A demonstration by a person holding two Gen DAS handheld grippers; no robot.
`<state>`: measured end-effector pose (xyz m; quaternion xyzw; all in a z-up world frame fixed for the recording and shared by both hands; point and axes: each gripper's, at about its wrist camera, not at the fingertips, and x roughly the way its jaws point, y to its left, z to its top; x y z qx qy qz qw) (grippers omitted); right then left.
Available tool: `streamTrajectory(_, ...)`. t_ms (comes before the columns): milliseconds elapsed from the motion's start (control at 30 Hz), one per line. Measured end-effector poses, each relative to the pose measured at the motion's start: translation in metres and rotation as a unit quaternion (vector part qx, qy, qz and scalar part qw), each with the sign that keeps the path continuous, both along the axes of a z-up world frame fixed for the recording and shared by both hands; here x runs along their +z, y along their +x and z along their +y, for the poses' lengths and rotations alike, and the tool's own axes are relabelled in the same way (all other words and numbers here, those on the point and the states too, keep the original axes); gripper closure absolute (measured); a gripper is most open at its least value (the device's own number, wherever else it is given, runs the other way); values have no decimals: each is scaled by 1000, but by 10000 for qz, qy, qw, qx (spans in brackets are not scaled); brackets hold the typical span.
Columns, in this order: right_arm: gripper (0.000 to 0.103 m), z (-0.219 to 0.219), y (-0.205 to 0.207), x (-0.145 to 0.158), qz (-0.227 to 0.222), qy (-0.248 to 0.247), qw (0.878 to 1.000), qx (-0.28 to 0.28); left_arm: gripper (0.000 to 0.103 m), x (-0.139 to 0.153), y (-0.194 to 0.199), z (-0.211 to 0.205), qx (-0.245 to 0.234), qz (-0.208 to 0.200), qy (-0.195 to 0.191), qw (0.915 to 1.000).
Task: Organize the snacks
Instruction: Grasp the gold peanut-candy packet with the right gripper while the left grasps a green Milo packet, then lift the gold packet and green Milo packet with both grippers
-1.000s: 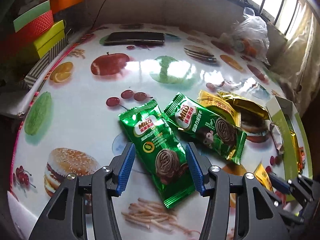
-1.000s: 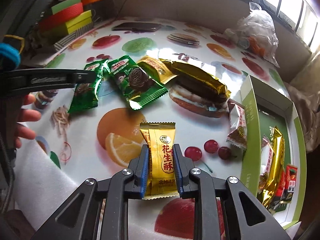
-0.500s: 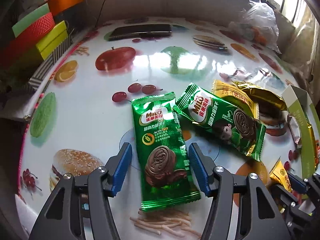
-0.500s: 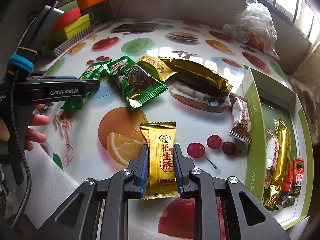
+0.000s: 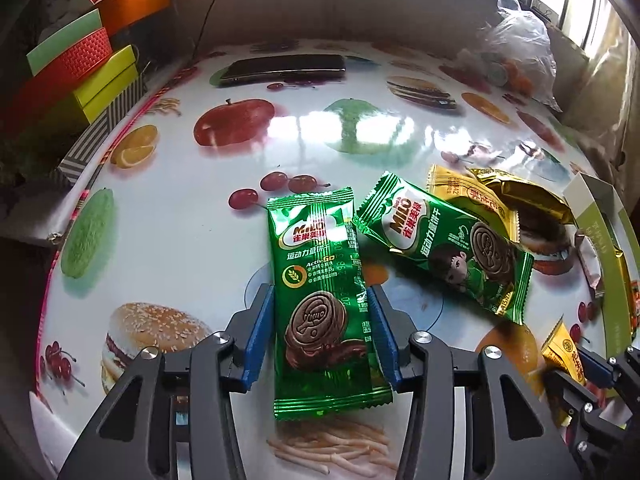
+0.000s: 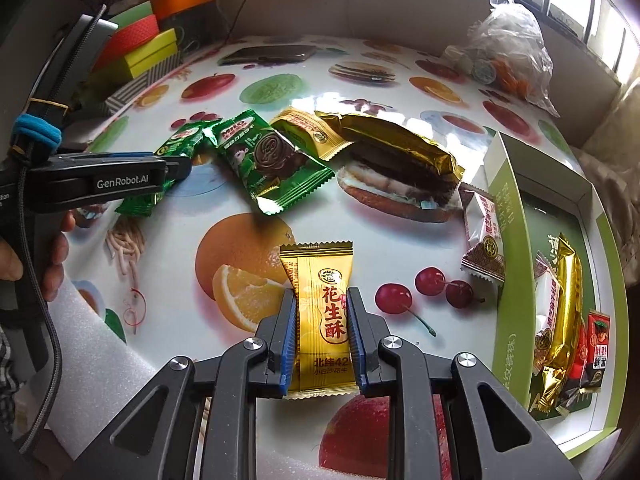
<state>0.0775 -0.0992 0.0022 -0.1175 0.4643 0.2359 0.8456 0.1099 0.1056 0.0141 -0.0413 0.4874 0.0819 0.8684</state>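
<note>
I have the left gripper (image 5: 320, 332) straddling the nearer green Milo biscuit packet (image 5: 324, 300) at the bottom centre of the left wrist view; its jaws have just been closing on the packet, and the blue pads now sit at the wrapper's edges, the right one touching, though I cannot tell whether they press yet; the packet looks to lie flat on the fruit-print table (image 5: 180, 240); the right gripper (image 6: 322, 332) is clamped narrow on a gold peanut candy (image 6: 320, 312) at the bottom centre of its own view, carried above the table; the green-rimmed box (image 6: 504, 240) at the right edge of that frame is, I judge, where everything goes; inside it I count about four pieces, a long gold bar (image 6: 564, 320), a red packet (image 6: 598, 340), a white-and-brown piece beside them and something dark beneath, though the pile overlaps and I cannot be sure; so I reckon the job is under halfway; left on the table I count two green Milo packets, the second one (image 6: 268, 164) lying tilted toward the upper middle, one yellow packet (image 6: 308, 132) tucked behind it, one large crumpled gold wrapper (image 6: 400, 144), and one white-and-brown candy (image 6: 484, 240) leaning at the box's outer wall; with the gold candy in my right jaws, that makes six pieces to go; a phone (image 5: 284, 68) and a plastic bag (image 5: 516, 56) sit at the top, not part of the sorting as far as I can judge.
</note>
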Motion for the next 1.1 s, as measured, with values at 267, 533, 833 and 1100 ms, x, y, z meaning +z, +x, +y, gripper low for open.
streamTrajectory(267,81,0,-1,1,-24,-22,10000,-43,61,1,-3,-2,-29,-53,10,10000)
streamTrajectory(533,81,-3,-4,1,-58,15,9999,-124,61,4,-13,-4,-68,-131,-35,9999)
streamTrajectory(833,81,-6,-6,4,-63,161,9996,-240,61,12,-28,-11,-160,-261,-68,9995)
streamTrajectory(1100,81,-5,-13,10,-126,265,9993,-234,61,21,-41,-12,-182,-360,-72,9992)
